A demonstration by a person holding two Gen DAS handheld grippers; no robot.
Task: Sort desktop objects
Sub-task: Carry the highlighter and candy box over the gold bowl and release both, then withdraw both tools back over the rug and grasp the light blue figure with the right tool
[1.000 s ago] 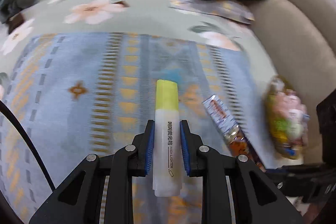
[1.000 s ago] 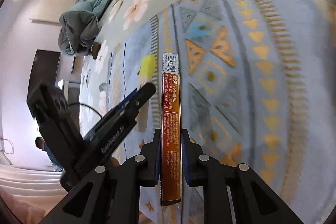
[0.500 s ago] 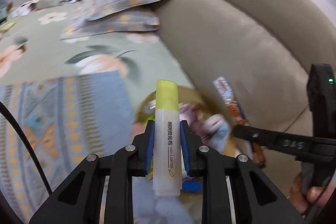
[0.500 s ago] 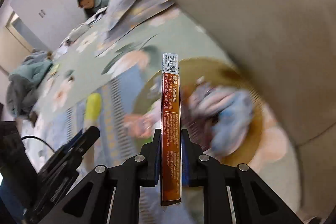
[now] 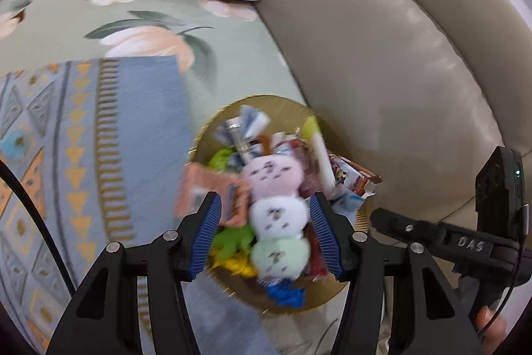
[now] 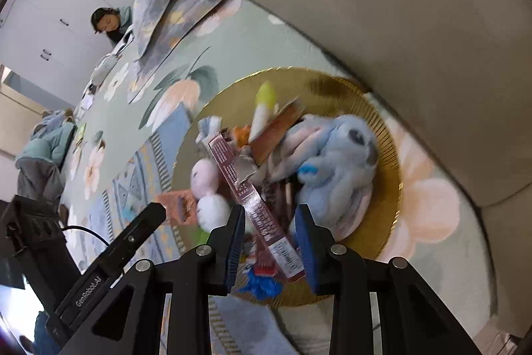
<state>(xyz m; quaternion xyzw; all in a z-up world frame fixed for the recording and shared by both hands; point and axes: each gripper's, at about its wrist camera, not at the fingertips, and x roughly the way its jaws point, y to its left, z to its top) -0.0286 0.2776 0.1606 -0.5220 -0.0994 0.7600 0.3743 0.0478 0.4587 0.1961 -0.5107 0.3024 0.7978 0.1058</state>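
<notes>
Left gripper (image 5: 264, 237) fingers opening, empty | right gripper (image 6: 269, 243) fingers opening, empty | I fear the yellow-capped white highlighter (image 5: 317, 152) rolling off the heaped round gold tray (image 6: 389, 162).

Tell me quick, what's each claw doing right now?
Left gripper: opening, nothing held; highlighter dropped on plate.
Right gripper: opening, empty.

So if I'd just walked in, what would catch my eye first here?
Probably the gold plate heaped with odds and ends, sitting on the flowered bedspread by a beige headboard. A fluffy blue plush toy sprawls across it, beside a yellow highlighter. Both tongs, left and right, are opening just above the pile.
</notes>
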